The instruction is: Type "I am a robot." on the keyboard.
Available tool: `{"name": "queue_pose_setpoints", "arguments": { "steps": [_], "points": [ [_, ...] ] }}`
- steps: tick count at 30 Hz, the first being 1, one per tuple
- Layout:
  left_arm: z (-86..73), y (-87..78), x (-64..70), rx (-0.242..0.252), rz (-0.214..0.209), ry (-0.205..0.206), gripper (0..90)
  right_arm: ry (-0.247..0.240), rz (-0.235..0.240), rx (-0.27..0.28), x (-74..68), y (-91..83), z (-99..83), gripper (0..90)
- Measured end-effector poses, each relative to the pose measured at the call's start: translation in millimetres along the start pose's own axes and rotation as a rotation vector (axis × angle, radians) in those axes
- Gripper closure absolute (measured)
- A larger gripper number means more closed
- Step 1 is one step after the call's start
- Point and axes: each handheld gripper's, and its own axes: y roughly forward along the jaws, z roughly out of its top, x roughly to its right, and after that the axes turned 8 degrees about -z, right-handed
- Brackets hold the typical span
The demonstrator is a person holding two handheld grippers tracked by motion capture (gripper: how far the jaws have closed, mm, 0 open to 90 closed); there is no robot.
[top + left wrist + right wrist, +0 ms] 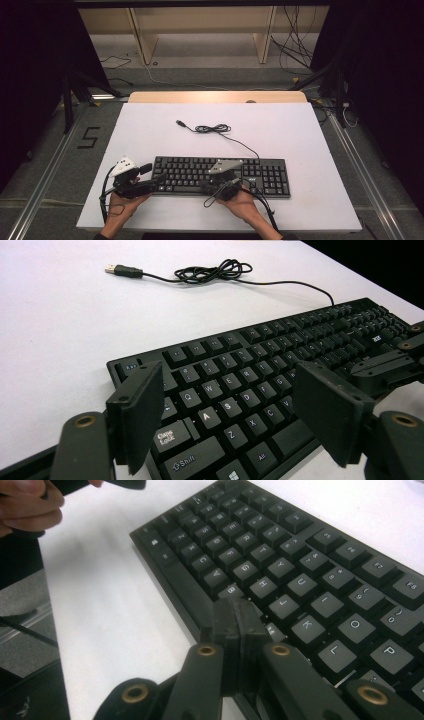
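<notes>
A black keyboard (pixel 222 175) lies on the white table top (pixel 150 135), near the front. Its thin black cable (pixel 212 129) runs back to a loose coil and ends in a USB plug (pixel 179 122). My left gripper (pixel 159 180) is at the keyboard's left end; in the left gripper view it (pixel 232 385) stands open over the letter keys of the keyboard (pixel 260 365), with nothing between its pads. My right gripper (pixel 204 186) hovers at the keyboard's front edge. In the right gripper view its jaws (pixel 235 607) are pressed together, empty, just above the bottom key row of the keyboard (pixel 300 580).
The white top rests on a wooden table (pixel 217 96) whose far edge shows behind it. The coiled cable (pixel 212 272) and USB plug (pixel 122 270) lie on bare white surface beyond the keyboard. A hand (pixel 25 502) holds the other gripper at the keyboard's left end.
</notes>
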Motion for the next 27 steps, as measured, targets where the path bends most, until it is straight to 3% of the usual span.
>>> {"name": "queue_pose_setpoints", "arguments": {
  "steps": [27],
  "points": [
    [0.1, 0.4, 0.5, -0.002, -0.001, 0.001, 28.2, -0.018, -0.019, -0.037, -2.1, 10.0, -5.2, 90.0]
  ]
}}
